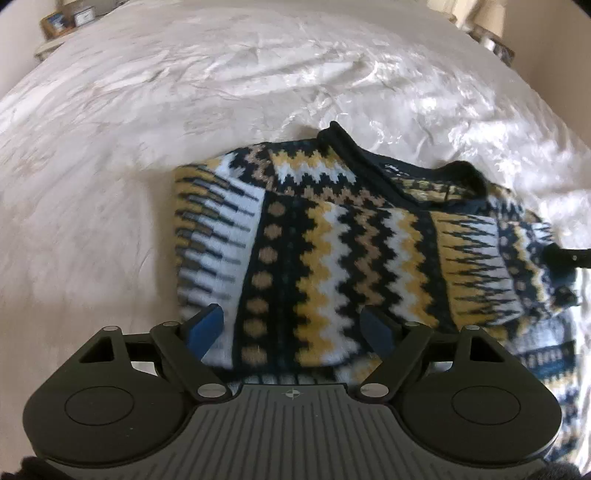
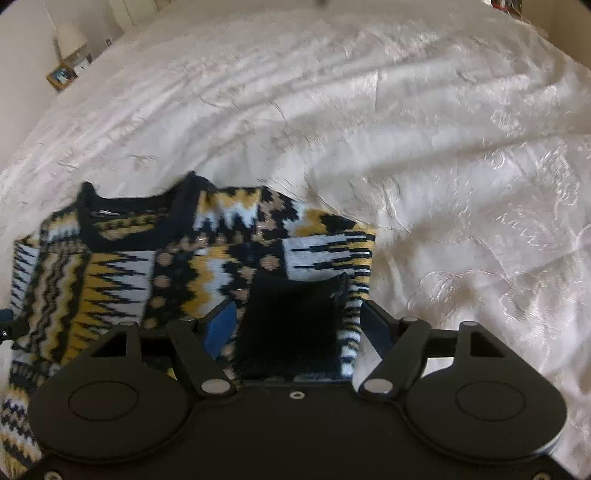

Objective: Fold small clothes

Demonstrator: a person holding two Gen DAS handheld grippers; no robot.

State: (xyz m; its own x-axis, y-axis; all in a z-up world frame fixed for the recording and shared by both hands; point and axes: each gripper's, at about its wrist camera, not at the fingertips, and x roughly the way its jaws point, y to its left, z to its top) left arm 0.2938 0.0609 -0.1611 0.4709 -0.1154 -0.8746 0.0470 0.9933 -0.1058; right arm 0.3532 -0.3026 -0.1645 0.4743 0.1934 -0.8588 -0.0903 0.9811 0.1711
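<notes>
A knitted sweater [image 1: 332, 240] in navy, yellow, white and tan zigzags lies on the bed, its sleeves folded in over the body and its dark neckline [image 1: 391, 166] at the far side. My left gripper [image 1: 291, 326] stands open low over the sweater's left part, and the folded knit shows between its blue pads [image 1: 205, 326]. In the right wrist view the sweater [image 2: 122, 280] fills the lower left. My right gripper [image 2: 297, 325] is open too. A dark ribbed cuff [image 2: 291, 306] lies loose between its fingers, with gaps at both pads.
A white embroidered bedspread [image 1: 184, 110] covers the whole bed around the sweater [image 2: 443, 166]. At the far left corner stands a nightstand with a framed picture [image 2: 61, 75] and a lamp [image 2: 70, 37]. Another lamp [image 1: 487, 22] stands at the far right.
</notes>
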